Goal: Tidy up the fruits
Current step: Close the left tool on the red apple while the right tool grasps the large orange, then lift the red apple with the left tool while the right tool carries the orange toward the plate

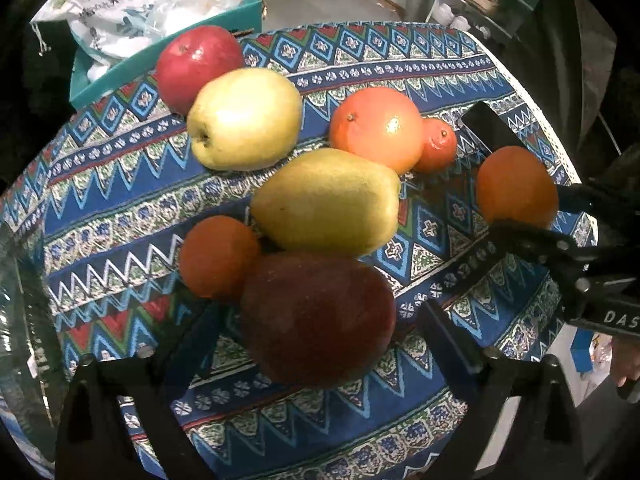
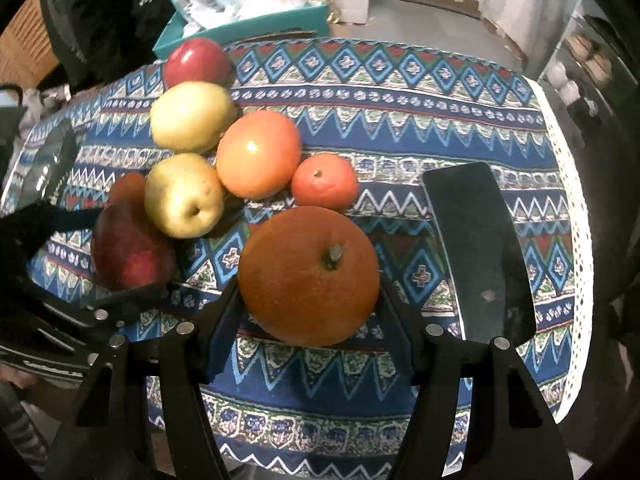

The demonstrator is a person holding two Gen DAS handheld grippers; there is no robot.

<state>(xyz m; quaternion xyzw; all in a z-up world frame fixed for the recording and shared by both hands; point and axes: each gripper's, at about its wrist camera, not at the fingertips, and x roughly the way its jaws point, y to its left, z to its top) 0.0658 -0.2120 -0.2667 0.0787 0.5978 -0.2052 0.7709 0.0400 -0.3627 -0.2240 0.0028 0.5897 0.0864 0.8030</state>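
A dark red fruit (image 1: pixel 316 316) lies on the patterned tablecloth (image 1: pixel 400 60) between the fingers of my left gripper (image 1: pixel 320 312). The jaws stand open, with small gaps on both sides. My right gripper (image 2: pixel 308 284) is shut on an orange (image 2: pixel 308 276), its pads against both flanks. In the left wrist view that orange (image 1: pixel 516 188) hangs at the right, with one of the right gripper's fingers (image 1: pixel 528 236) below it. A yellow pear-like fruit (image 1: pixel 328 204) and a small orange (image 1: pixel 218 256) lie beside the dark red fruit. Behind them lie a yellow apple (image 1: pixel 244 120), a red apple (image 1: pixel 196 64), a big pale orange (image 1: pixel 376 128) and a tangerine (image 1: pixel 438 144).
A flat black slab (image 2: pixel 476 248) lies on the cloth to the right of the held orange. A teal box (image 2: pixel 240 28) with plastic bags stands past the table's far left edge. Something clear and glassy (image 2: pixel 44 172) sits at the left edge. White lace (image 2: pixel 580 240) marks the right rim.
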